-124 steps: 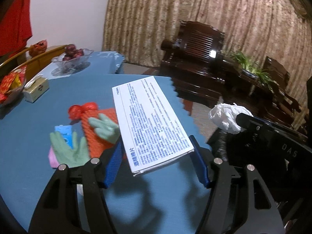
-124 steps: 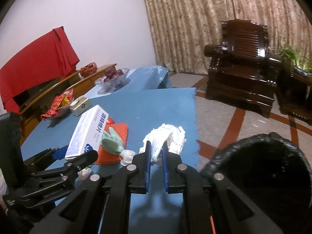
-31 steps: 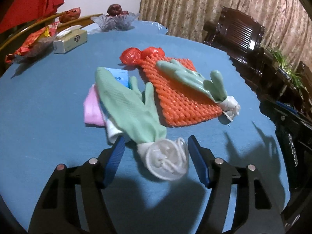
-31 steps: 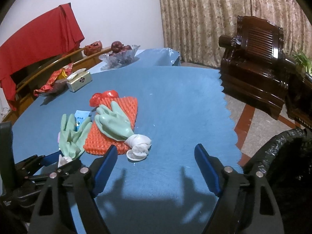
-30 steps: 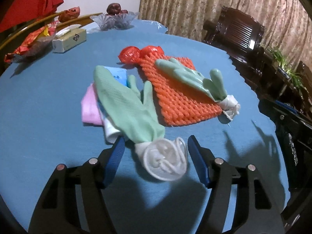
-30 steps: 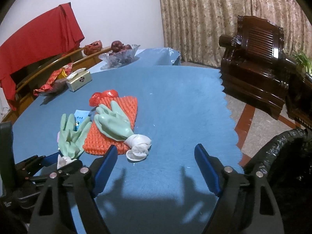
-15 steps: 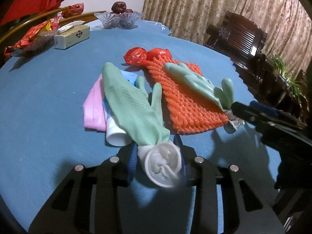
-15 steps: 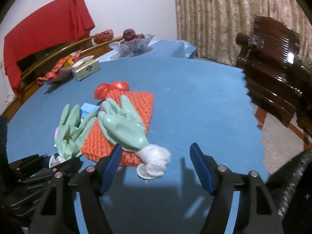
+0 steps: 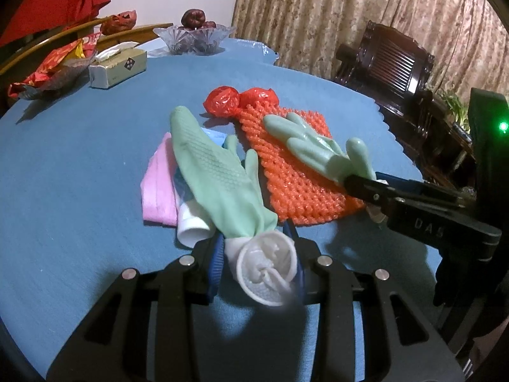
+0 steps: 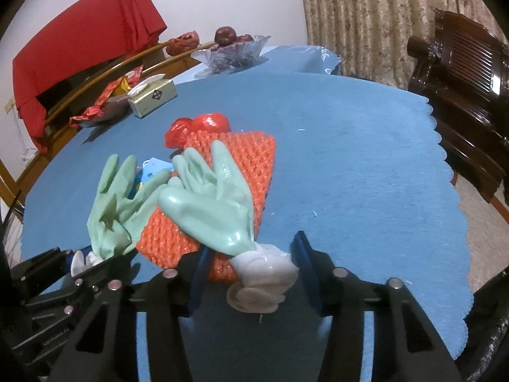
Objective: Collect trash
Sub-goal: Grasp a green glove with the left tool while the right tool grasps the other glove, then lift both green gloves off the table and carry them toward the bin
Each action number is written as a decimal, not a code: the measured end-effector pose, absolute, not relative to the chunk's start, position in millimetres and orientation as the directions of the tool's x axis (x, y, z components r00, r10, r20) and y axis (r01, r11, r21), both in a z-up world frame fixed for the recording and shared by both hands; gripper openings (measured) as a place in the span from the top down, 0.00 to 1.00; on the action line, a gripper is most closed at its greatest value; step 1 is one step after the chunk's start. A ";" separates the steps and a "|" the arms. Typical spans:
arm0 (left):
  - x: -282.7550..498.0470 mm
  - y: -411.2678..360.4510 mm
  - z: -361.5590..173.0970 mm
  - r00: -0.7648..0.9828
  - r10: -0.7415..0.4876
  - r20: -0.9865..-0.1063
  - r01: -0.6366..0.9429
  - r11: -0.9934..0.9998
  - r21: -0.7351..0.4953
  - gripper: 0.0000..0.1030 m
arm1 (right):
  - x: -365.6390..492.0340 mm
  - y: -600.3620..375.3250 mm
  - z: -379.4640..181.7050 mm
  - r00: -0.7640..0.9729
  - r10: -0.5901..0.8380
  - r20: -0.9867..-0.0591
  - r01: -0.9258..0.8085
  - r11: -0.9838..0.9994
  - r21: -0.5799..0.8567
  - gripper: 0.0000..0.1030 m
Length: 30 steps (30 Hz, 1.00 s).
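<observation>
Your left hand-held gripper (image 9: 257, 254) is clamped on the white cuff of the left green rubber glove (image 9: 216, 175), whose long axis runs away from you, fingers toward the surface's (image 9: 63, 175) far edge. Your right hand-held gripper (image 10: 251, 270) is closing around the right glove's (image 10: 213, 200) cuff; the pads seemingly don't touch it yet. That glove lies on the orange mesh (image 10: 241, 159), fingers pointing away.

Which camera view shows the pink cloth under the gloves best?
The left wrist view: the pink cloth lies in plain sight beside the left glove. In the right wrist view that glove hides nearly all of it.
</observation>
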State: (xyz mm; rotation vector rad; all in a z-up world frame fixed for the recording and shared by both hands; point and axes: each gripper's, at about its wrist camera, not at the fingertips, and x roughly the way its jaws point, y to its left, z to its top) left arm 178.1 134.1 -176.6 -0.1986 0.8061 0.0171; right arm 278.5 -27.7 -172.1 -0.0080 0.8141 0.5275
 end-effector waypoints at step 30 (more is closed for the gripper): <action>162.6 107.6 -149.4 0.734 -0.107 -0.670 -0.010 0.986 -0.168 0.67 | 240.0 -74.3 -158.0 0.624 0.366 -0.690 -0.328 0.925 0.195 0.75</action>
